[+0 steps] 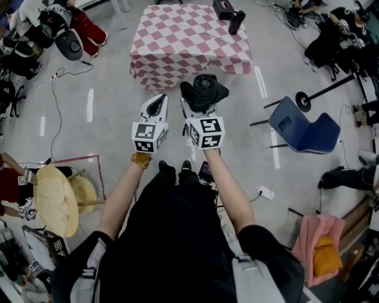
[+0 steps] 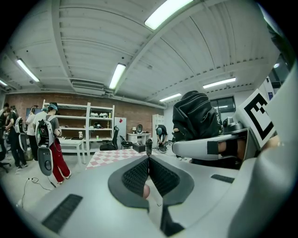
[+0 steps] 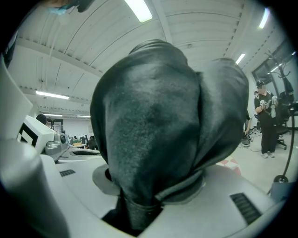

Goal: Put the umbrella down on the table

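1. Head view: my left tongs [image 1: 156,108] are out in front of me over the floor, jaws together and empty. Just beside them, my right tongs [image 1: 194,111] are clamped on a folded black umbrella [image 1: 204,92]. The umbrella is up in the air, just short of the near edge of the table [image 1: 177,44]. The table has a pink-and-white checked cloth. At its far end stand a black box [image 1: 224,9] and a dark bottle [image 1: 236,22]. A blue chair [image 1: 302,129] lies on the floor to the right.

2. Left gripper view: the ribbed pads [image 2: 138,175] of my left tongs [image 2: 148,160] meet with nothing gripped. The checked table [image 2: 114,157] lies ahead and apart. To the right, the umbrella [image 2: 195,116] bulges above my right tongs [image 2: 209,148].

3. Right gripper view: the umbrella [image 3: 163,121] fills most of the picture. Its gathered fabric is pinched between the jaws of my right tongs [image 3: 136,207]. My left tongs [image 3: 51,146] show at the left.
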Demonstrator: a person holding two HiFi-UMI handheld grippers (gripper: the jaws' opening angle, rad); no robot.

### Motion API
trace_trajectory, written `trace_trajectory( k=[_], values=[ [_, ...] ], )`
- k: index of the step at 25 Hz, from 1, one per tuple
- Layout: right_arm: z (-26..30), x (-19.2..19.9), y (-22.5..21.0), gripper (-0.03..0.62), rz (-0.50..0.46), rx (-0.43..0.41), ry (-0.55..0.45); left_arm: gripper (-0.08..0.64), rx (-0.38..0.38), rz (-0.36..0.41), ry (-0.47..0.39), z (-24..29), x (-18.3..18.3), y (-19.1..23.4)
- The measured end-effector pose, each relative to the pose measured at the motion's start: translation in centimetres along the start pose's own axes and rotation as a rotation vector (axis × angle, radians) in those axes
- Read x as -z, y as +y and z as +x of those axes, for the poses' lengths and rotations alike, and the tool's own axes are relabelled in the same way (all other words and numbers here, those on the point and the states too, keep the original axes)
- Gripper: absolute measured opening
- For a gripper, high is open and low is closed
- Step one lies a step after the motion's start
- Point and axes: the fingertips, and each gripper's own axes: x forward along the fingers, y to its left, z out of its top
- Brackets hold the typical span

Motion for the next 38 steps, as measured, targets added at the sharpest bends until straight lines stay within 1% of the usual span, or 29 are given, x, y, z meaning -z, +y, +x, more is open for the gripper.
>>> trace_trajectory(
  k=[5,8,11,15,20,25,28,32,38],
  values=[
    [2.1,-0.5,-0.4,0.192,-0.012,0.002,-0.002,0.014,0.007,-0.005,-0.008,1.2,-0.4,1.6],
    [3.6,-0.9,-0.4,0.192,-0.007,0.017,0.004,0.014,0.022,-0.014,-0.019,2.1,-0.6,3.0],
    [5.1,-1.4,-0.5,0.192,-0.022,0.033,0.013,0.014,0.040,-0.025,-0.034,3.5,-1.1,4.5],
    [7.5,-1.9,-0.2,0.192,-0.025,0.052,0.015,0.014,0.057,-0.024,-0.045,4.7,-1.4,6.9],
    [10.6,-2.7,0.6,0.192,-0.045,0.052,0.020,0.014,0.068,-0.034,-0.054,6.0,-1.6,10.1],
    [12.4,-3.4,0.4,0.192,-0.053,0.067,0.023,0.014,0.086,-0.043,-0.070,7.0,-2.4,11.7],
    [13.2,-3.5,0.2,0.192,-0.053,0.067,0.023,0.014,0.090,-0.048,-0.060,7.7,-2.2,12.1],
    [14.6,-3.4,-1.5,0.192,-0.050,0.065,0.018,0.014,0.087,-0.048,-0.044,9.8,-1.7,12.4],
    [18.1,-3.4,-5.7,0.192,-0.027,0.034,0.014,0.014,0.053,-0.028,-0.022,14.5,-1.6,12.9]
  ],
)
